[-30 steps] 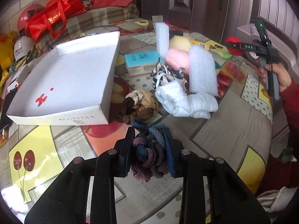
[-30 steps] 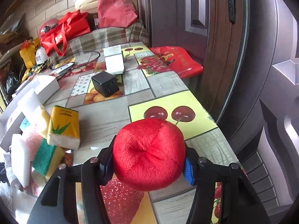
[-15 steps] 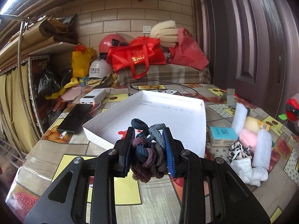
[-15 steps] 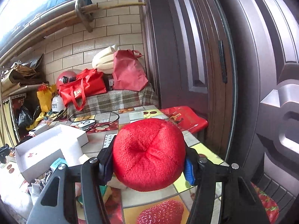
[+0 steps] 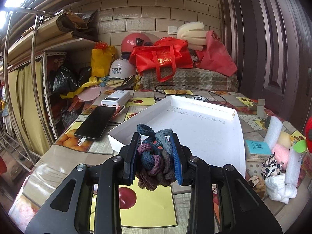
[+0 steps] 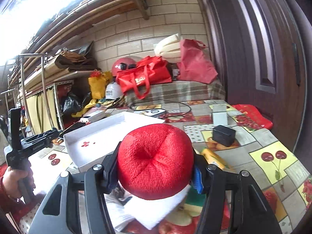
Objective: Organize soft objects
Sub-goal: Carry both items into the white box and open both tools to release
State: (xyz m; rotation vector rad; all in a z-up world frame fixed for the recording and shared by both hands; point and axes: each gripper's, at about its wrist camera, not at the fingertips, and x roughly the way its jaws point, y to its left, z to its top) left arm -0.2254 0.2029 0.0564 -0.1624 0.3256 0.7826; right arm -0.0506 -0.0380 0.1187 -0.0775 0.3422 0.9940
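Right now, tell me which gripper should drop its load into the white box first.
Left. The left gripper holds the hair-tie bundle right at the near corner of the white box. The right gripper, clamping the red plush ball, sits off the box's side, probably farther away.

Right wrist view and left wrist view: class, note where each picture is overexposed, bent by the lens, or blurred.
Right wrist view: the top left corner is blown out to white, the door frame bows with fisheye distortion, and the white cloth under the red plush ball is smeared. Left wrist view: glare sits only at the upper left edge, the wall bricks curve, and the bundle of hair ties is sharp.
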